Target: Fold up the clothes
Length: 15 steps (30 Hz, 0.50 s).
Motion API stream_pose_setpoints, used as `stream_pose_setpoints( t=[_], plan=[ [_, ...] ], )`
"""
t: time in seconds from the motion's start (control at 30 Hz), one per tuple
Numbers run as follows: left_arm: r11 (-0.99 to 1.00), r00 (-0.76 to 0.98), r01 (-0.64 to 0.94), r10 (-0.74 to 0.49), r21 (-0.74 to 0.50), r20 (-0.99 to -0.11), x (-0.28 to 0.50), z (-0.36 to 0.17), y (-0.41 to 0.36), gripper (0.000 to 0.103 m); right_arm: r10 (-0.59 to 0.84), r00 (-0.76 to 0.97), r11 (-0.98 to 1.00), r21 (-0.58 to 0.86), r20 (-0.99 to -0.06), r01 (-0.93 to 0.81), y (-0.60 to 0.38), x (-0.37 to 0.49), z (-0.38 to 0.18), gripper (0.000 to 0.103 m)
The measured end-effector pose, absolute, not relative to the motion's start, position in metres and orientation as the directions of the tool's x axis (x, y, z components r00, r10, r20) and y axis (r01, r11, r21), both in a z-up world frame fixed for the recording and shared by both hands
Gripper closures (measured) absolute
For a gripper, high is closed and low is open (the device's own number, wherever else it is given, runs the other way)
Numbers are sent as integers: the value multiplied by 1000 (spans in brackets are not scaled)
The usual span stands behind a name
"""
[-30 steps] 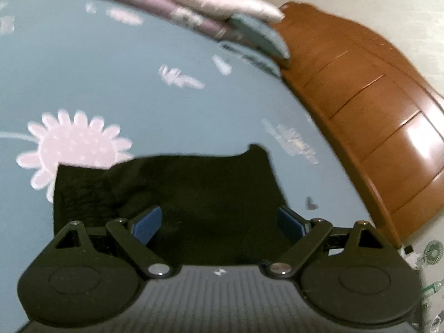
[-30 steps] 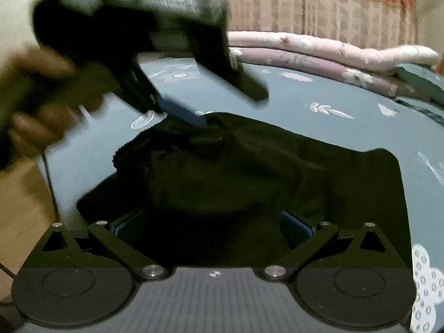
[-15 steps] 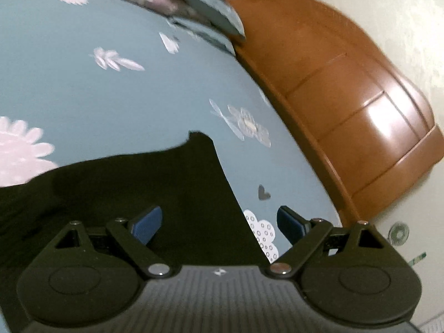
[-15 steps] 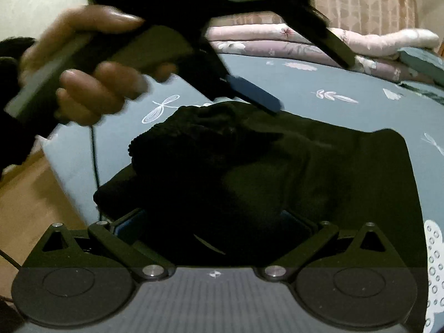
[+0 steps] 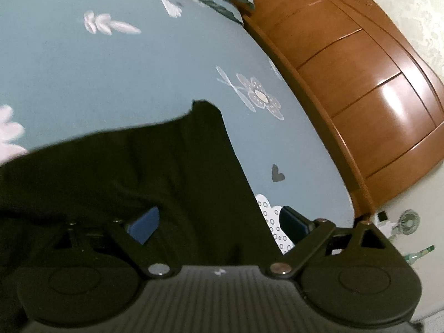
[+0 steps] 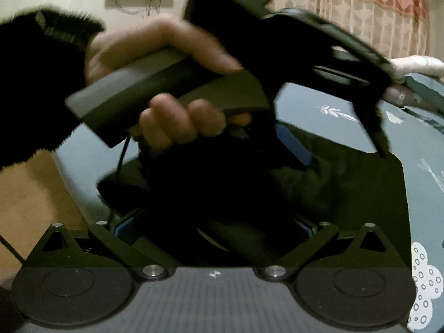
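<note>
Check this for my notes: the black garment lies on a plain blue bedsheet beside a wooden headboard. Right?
Not quite. The bedsheet is blue but not plain: the left wrist view shows white flowers and leaves printed on it. The black garment does lie on it, beside the wooden headboard.

A blue flower-print bed [image 5: 116,72] meets a glossy wooden headboard [image 5: 369,83]; patterned curtains [image 6: 360,14] hang behind, perhaps covering a window.

Dim indoor light, fisheye-bent edges, glare on the headboard [image 5: 388,97], motion-blurred hand [image 6: 166,83]
</note>
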<state>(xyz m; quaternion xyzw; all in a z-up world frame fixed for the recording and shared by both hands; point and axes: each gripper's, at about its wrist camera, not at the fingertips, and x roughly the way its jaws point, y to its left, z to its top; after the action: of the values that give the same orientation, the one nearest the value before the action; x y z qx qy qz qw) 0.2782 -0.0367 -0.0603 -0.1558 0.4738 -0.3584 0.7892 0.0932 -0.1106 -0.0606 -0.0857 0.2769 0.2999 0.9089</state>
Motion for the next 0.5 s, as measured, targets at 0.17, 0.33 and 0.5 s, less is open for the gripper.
stream_pose_setpoints(
  t=[0.17, 0.33, 0.5],
  plan=[
    [744, 384, 388, -668, -544, -638, 260, -29, 13, 10, 498, 715, 836, 51, -491, -547, -135, 87, -40, 0],
    [802, 476, 302, -596, -516, -647, 232, -7, 82, 10, 511, 719, 843, 111, -471, -527, -147, 86, -35, 0],
    [807, 499, 164, -564, -568, -658, 218, -30, 131, 11, 524, 711, 841, 152, -468, -520, -152, 84, -35, 0]
  ],
)
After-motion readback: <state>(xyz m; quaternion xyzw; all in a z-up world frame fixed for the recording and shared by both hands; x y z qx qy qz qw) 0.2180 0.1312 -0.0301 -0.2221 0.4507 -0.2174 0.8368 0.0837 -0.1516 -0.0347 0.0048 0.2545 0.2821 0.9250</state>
